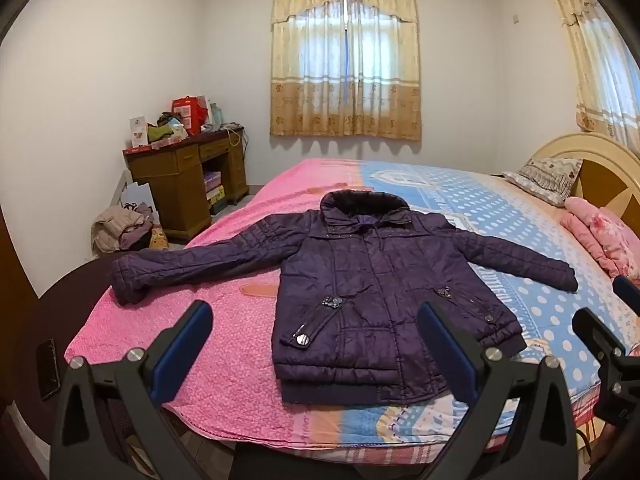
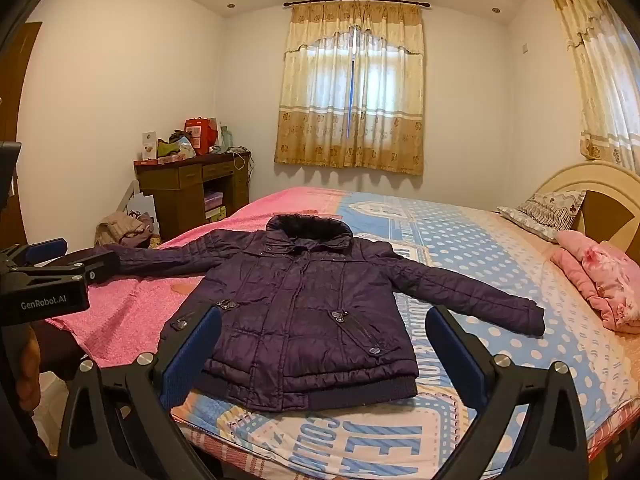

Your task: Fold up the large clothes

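Note:
A dark purple padded jacket [image 1: 368,280] lies flat, front up, on the bed [image 1: 240,344], sleeves spread left and right, collar away from me. It also shows in the right wrist view [image 2: 304,312]. My left gripper [image 1: 316,324] is open and empty, above the bed's near edge in front of the jacket's hem. My right gripper [image 2: 324,328] is open and empty, also just short of the hem. The left gripper's body shows at the left of the right wrist view [image 2: 52,280]; the right gripper's side shows at the right of the left wrist view [image 1: 604,340].
The bed has a pink and blue dotted cover. Pillows [image 1: 544,178] and a folded pink quilt [image 1: 604,240] lie at the headboard on the right. A wooden desk [image 1: 188,176] with clutter and a clothes pile [image 1: 120,228] stand at the far left wall.

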`<action>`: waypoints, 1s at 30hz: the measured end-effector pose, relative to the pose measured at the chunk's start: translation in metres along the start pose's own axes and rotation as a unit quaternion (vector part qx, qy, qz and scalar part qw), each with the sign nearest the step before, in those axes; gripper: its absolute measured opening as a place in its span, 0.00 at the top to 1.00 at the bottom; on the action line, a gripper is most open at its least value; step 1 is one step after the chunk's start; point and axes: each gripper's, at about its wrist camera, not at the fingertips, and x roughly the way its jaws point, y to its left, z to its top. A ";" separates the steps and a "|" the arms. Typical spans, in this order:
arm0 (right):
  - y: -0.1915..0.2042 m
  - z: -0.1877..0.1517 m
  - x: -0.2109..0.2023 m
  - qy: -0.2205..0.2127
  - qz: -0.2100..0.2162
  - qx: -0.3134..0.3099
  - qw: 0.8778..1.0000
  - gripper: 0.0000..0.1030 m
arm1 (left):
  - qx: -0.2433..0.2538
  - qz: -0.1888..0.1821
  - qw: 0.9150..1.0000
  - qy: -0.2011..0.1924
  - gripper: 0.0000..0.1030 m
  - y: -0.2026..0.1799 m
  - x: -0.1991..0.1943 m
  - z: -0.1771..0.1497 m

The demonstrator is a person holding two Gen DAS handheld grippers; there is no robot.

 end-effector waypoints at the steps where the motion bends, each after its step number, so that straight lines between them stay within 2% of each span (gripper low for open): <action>1: 0.000 0.000 -0.001 0.000 0.000 0.000 1.000 0.01 | -0.008 -0.003 1.000 0.002 0.00 0.001 0.000 0.000; 30: -0.001 -0.008 0.007 0.006 0.001 0.006 1.000 0.01 | -0.003 0.001 1.000 0.008 0.00 0.001 0.007 -0.003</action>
